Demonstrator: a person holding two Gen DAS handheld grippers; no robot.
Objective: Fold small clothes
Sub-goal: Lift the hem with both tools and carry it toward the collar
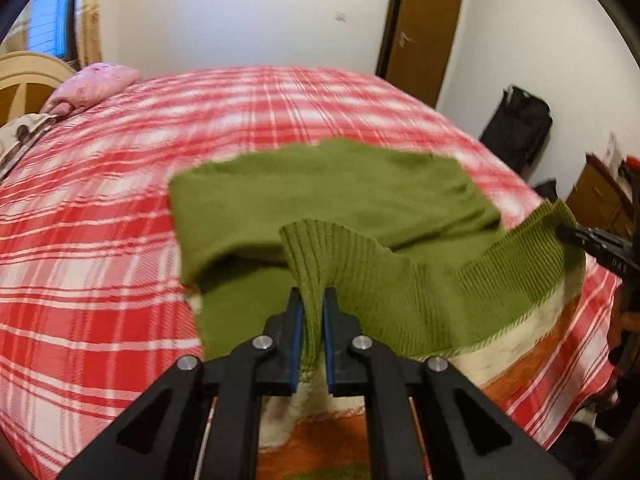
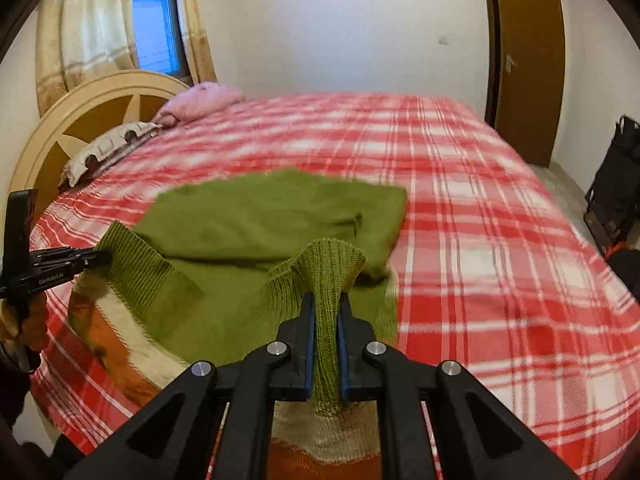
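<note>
1. A green knitted sweater lies on a bed covered with a red and white plaid blanket, in the part of the bed nearest the cameras, well apart from the headboard end
2. Its ribbed hem is raised off the blanket and stretched between two grippers, while the rest of the sweater, with a sleeve folded across it, rests flat further in
3. The inside of the lifted part shows cream and orange bands below the green
4. The left gripper is clamped on the hem; a fold of ribbed knit stands up between its blue pads and bulges above them
5. The right gripper likewise pinches the hem at the other end, with green knit squeezed between its closed fingers
6. In the right wrist view the left gripper appears at the left edge, held by a hand, its tip at the hem's corner
7. At the head of the bed sit a pink pillow and a patterned pillow against a cream headboard
8. Beyond are a curtained window, a brown door and a black bag on the floor by the wall
</note>
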